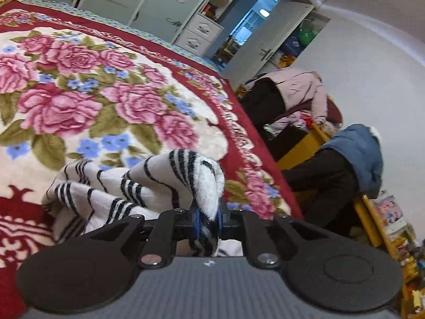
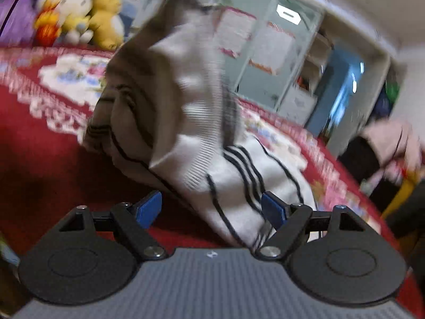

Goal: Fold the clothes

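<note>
Now, left gripper (image 1: 206, 222): clamped on a fold of the striped garment (image 1: 127, 186).
Right gripper (image 2: 212, 210): jaws wide apart, garment (image 2: 239, 164) between, unpressed.
Garment: on the floral blanket (image 1: 79, 79).

home bedroom | floral bed blanket (image 1: 111, 85) | wardrobe (image 1: 148, 2) | plush toys (image 2: 87, 16)

open floral blanket (image 1: 79, 85) lies free from nine to twelve o'clock; the striped garment (image 1: 138, 186) blocks six; piled clothes (image 1: 300, 98) crowd three
</note>
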The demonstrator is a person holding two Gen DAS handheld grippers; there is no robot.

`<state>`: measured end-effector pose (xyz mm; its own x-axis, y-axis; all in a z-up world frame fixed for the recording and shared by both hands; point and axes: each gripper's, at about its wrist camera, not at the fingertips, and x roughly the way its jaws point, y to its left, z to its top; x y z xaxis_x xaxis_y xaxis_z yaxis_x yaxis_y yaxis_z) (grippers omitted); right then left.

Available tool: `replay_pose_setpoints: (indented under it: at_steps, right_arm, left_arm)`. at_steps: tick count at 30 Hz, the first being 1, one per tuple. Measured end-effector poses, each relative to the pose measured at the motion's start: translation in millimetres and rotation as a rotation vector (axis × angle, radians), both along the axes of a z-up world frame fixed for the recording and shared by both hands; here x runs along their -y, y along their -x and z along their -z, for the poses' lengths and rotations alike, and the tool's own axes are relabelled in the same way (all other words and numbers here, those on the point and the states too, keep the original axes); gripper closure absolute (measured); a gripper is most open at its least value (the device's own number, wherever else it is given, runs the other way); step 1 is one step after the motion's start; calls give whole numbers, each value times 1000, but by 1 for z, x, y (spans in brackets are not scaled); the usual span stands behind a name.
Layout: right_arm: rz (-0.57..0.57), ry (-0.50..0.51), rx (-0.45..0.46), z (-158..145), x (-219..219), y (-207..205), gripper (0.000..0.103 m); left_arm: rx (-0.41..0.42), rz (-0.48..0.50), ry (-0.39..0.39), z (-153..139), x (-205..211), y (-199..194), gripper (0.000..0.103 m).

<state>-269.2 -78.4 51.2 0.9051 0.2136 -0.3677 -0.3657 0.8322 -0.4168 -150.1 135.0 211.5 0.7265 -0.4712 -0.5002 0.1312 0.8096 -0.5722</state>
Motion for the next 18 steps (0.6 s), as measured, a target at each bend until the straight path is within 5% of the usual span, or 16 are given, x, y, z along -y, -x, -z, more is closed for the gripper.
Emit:
replay_pose_setpoints:
  at_steps: [4,10,15,18]
  right_arm:
    - [2,134,78,17,-25,-16,21]
    - [88,142,184,22,-22,-28,30]
    - [133,-7,206,-11,8,-23,90]
    - [134,-138,191,-45,33,-14,96]
  left_arm:
    - [1,0,38,-8,3,1,93]
    - [-16,-10,61,-10,-6,5,93]
    - [-7,-31,42,-8,-20,12,93]
    - [-14,-29,27,-6,-28,20,92]
